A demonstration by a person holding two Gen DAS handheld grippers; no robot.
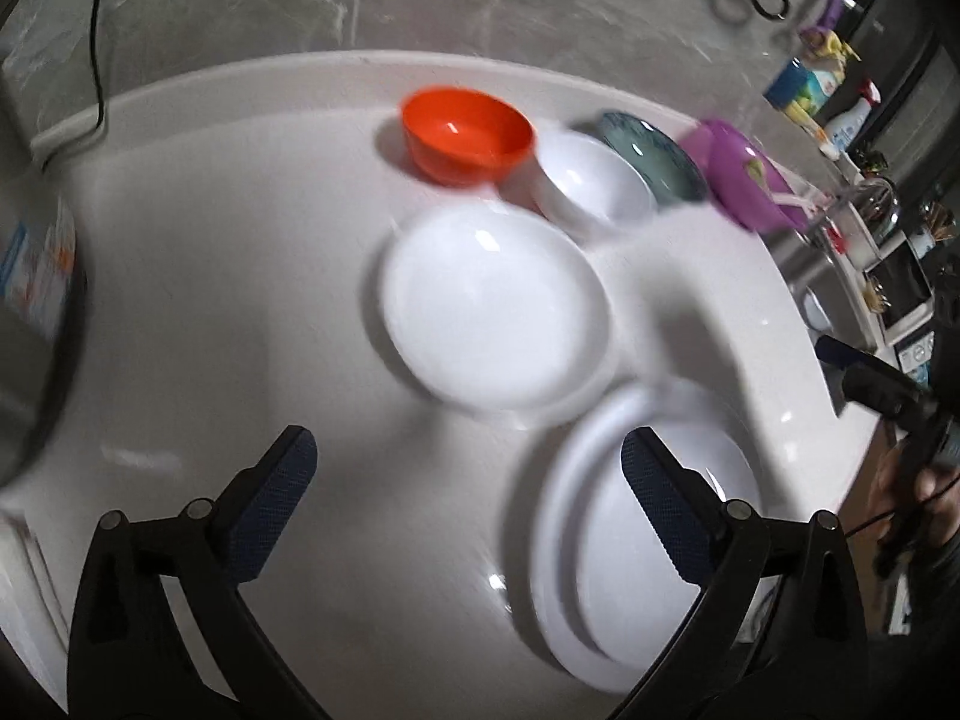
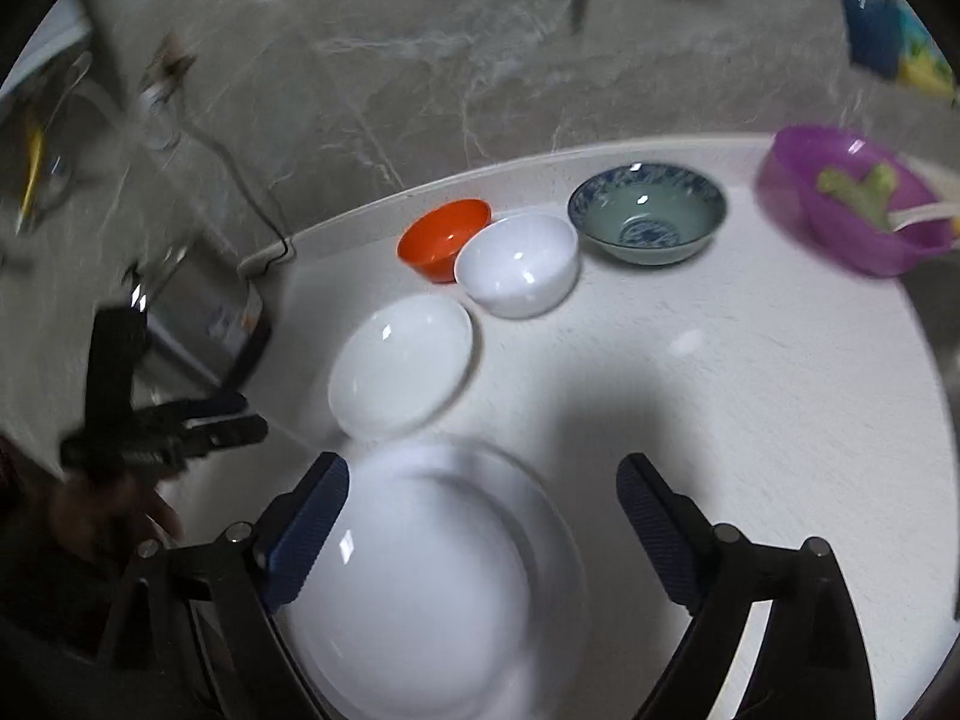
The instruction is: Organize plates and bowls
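On the white round table stand an orange bowl, a white bowl, a blue-green patterned bowl and a purple bowl. A shallow white plate lies nearer. My left gripper is open and holds nothing; its right finger hangs over a stack of white plates. My right gripper is open above the same stack, and no pad touches it. Beyond it are the shallow plate, white bowl, orange bowl, patterned bowl and purple bowl.
The purple bowl holds a green item and a white spoon. A grey appliance with a black cable sits at the table's left edge. Bottles and clutter line a counter to the right. A marbled grey floor lies beyond the table.
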